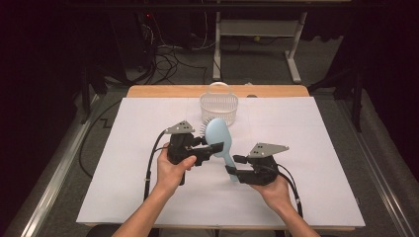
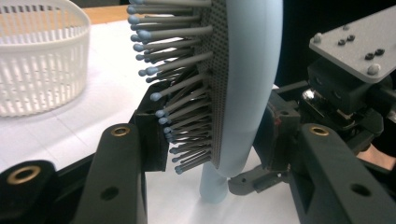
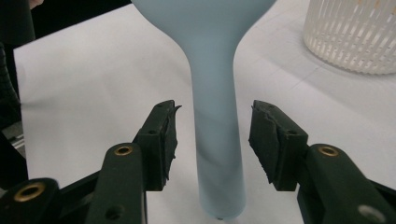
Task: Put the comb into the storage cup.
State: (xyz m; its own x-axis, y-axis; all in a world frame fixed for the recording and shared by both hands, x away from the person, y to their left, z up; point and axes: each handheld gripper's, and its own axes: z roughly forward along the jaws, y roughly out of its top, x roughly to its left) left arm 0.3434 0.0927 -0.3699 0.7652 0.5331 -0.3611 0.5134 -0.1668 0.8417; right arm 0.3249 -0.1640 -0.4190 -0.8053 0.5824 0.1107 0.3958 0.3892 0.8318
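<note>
A light-blue hairbrush (image 1: 217, 134) is held above the white sheet, its handle pointing toward the person. My left gripper (image 1: 214, 148) is shut on the brush head (image 2: 247, 93): one pad presses into the grey bristles (image 2: 187, 116), the other against the smooth back. My right gripper (image 1: 232, 166) is open around the handle (image 3: 217, 121), and both pads stand clear of it with a gap on each side. The right gripper's grey plate (image 2: 359, 42) shows just behind the brush in the left gripper view.
A white slatted basket (image 1: 219, 104) stands at the far middle of the sheet, just beyond the brush; it is also in the left gripper view (image 2: 42, 60) and the right gripper view (image 3: 355, 37). The white sheet (image 1: 306, 133) covers a wooden table (image 1: 168, 91). Cables and desk legs lie on the floor behind.
</note>
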